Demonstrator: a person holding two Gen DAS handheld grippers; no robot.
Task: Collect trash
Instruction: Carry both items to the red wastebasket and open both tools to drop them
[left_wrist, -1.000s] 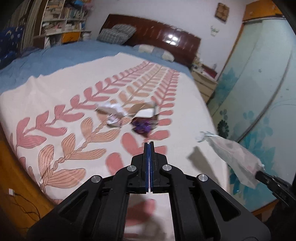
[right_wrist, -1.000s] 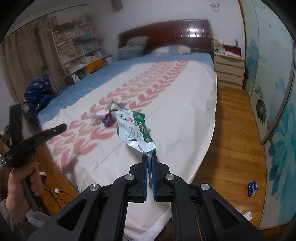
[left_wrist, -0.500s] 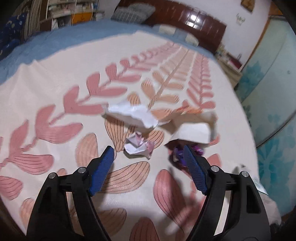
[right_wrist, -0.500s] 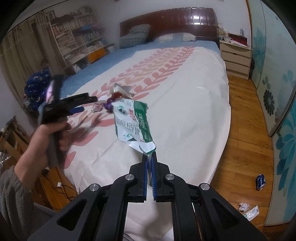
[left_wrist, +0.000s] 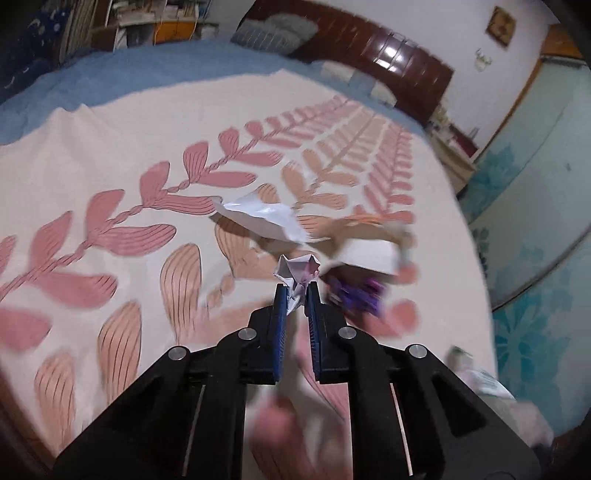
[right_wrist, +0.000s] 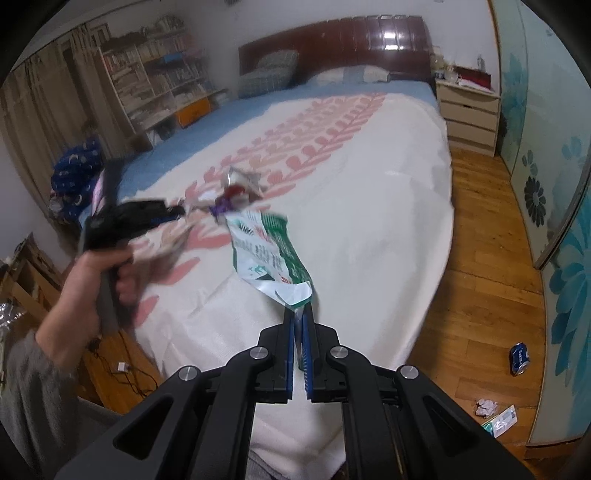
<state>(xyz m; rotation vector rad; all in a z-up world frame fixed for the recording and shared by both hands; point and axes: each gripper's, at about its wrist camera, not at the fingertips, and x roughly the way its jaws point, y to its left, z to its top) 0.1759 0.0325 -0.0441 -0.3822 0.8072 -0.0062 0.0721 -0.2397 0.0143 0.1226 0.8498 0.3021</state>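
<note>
The left gripper (left_wrist: 295, 291) is clenched on a crumpled white paper wad (left_wrist: 298, 272), pinched between the blue pads just above the bedspread (left_wrist: 110, 177). The right gripper (right_wrist: 298, 314) is clamped on the bottom edge of a green-and-white plastic bag (right_wrist: 267, 247), which stands up from the fingers over the near side of the bed.

Just right of the paper wad lies a purple wrapper (left_wrist: 360, 295), blurred. Beyond the wad sit a flat white paper scrap (left_wrist: 264, 218) and, to its right, a white folded piece (left_wrist: 369, 254) touching the purple wrapper. All three rest on the cream bedspread with its pink leaf print.

In the right wrist view, the person's left hand (right_wrist: 99, 273) grips the left tool handle beside the bed. On the wooden floor (right_wrist: 480, 295) to the right lie a blue can (right_wrist: 519, 353), a crumpled paper ball (right_wrist: 485, 406) and a green-and-white packet (right_wrist: 501, 421).

Farther back: a dark wooden headboard (right_wrist: 351, 40), a bedside drawer unit (right_wrist: 469, 114), and a bookshelf (right_wrist: 155, 85)
</note>
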